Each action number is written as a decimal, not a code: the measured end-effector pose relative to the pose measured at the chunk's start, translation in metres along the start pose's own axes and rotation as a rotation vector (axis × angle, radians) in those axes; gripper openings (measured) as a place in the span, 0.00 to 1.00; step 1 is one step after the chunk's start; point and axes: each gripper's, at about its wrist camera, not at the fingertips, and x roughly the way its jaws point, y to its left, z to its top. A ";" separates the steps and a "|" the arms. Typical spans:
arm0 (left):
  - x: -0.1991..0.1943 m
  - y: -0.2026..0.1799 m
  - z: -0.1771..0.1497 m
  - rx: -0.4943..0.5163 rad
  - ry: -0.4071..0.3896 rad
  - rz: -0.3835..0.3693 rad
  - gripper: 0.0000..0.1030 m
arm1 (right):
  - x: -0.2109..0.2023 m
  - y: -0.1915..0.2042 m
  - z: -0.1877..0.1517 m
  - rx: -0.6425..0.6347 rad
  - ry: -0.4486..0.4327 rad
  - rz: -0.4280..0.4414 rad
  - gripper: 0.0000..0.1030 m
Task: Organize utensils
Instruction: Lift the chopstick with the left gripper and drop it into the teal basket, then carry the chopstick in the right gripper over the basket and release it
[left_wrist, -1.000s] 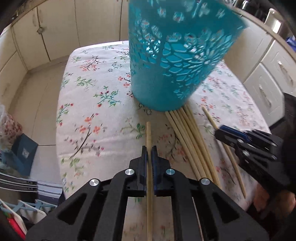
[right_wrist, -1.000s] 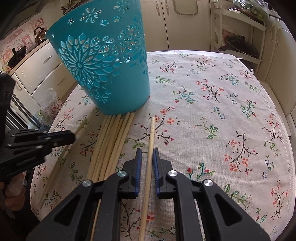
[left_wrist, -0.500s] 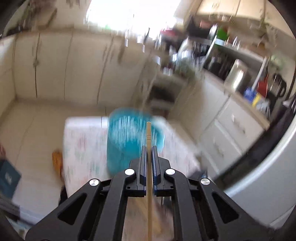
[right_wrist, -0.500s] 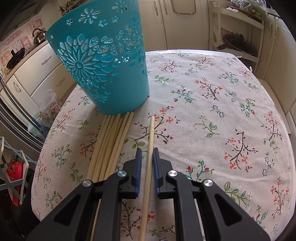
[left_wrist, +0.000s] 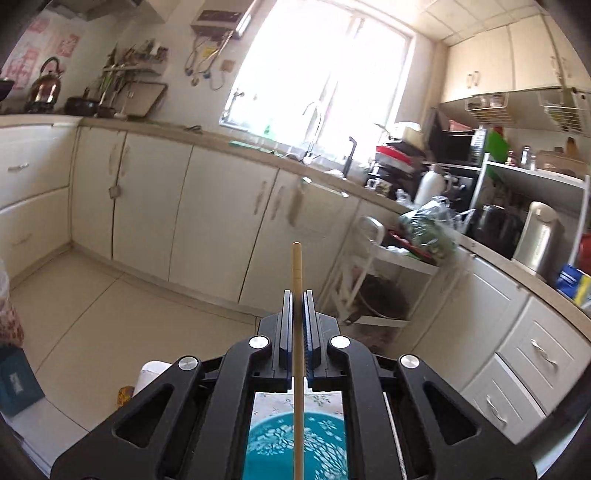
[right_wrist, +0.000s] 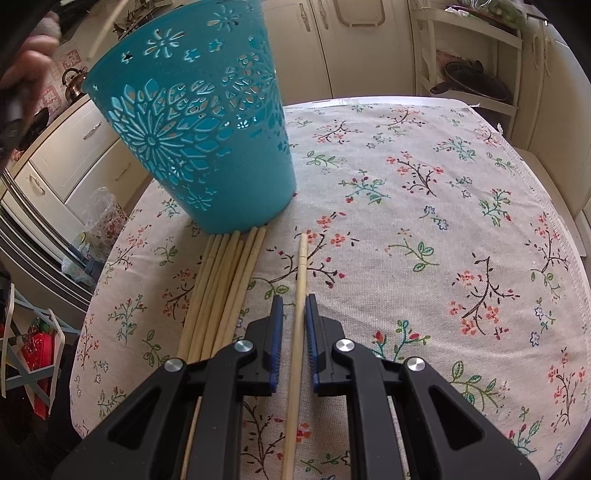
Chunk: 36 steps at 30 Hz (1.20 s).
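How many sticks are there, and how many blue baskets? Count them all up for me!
Blue basket: 1
Chopstick held in the left gripper: 1
Chopstick on the table between the open right gripper fingers: 1
Chopsticks in the pile: about 6, they overlap
Total: about 9

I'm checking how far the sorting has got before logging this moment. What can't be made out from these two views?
- Inside of the teal basket: the right wrist view shows only its outer wall; in the left wrist view the left gripper frames a small patch.
- Lower end of the held chopstick: cut off by the left view's bottom edge.
- Near ends of the chopstick bundle: hidden under the right gripper.
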 end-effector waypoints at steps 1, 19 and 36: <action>0.006 0.001 -0.004 -0.003 0.002 0.008 0.05 | 0.000 -0.001 0.000 0.004 0.000 0.003 0.12; -0.014 0.020 -0.070 0.148 0.179 0.113 0.49 | -0.001 0.005 0.003 -0.052 0.001 -0.053 0.06; -0.068 0.116 -0.193 -0.010 0.391 0.247 0.80 | -0.141 0.016 0.057 0.121 -0.441 0.268 0.06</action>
